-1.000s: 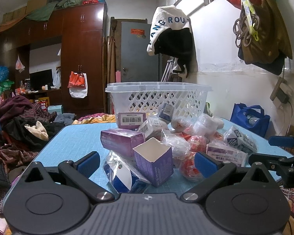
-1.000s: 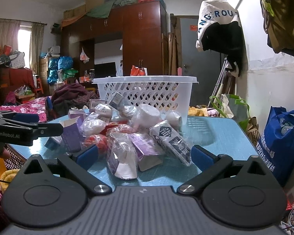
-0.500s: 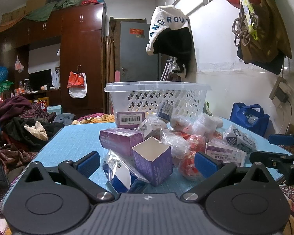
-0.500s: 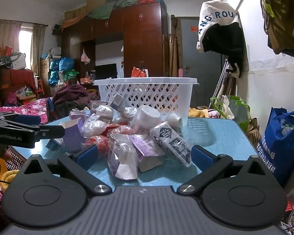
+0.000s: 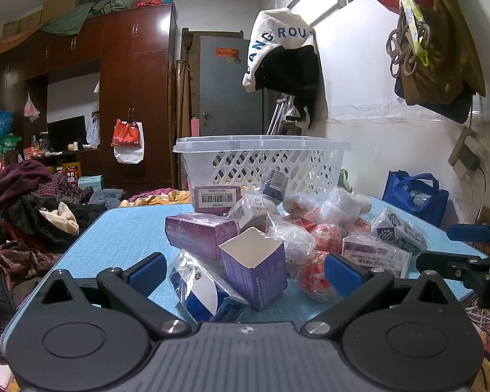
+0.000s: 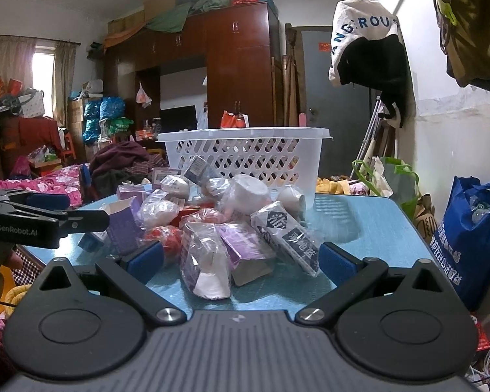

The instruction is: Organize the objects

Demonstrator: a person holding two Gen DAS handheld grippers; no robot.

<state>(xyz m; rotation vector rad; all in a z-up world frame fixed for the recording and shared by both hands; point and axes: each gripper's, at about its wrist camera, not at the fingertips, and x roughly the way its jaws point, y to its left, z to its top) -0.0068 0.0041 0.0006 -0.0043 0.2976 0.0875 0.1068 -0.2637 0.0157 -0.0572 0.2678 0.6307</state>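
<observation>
My left gripper (image 5: 243,269) and right gripper (image 6: 240,258) hung with jaws released and empty; the pile of packets (image 6: 232,225) lay unsorted on the bench (image 5: 121,228), the basket (image 5: 261,160) apparently unfilled.

Black left tongs (image 5: 245,272) with blue pads (image 5: 341,272), silver screws (image 5: 172,326); side marking apparently reads "GenRobot.AI".

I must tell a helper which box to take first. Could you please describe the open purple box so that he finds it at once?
Find the white basket at the far side of the blue table; a pile of packets lies before it. At the pile's near edge, between the left gripper fingers, stands the open purple box. Only it shows an open top with a white inside.
</observation>
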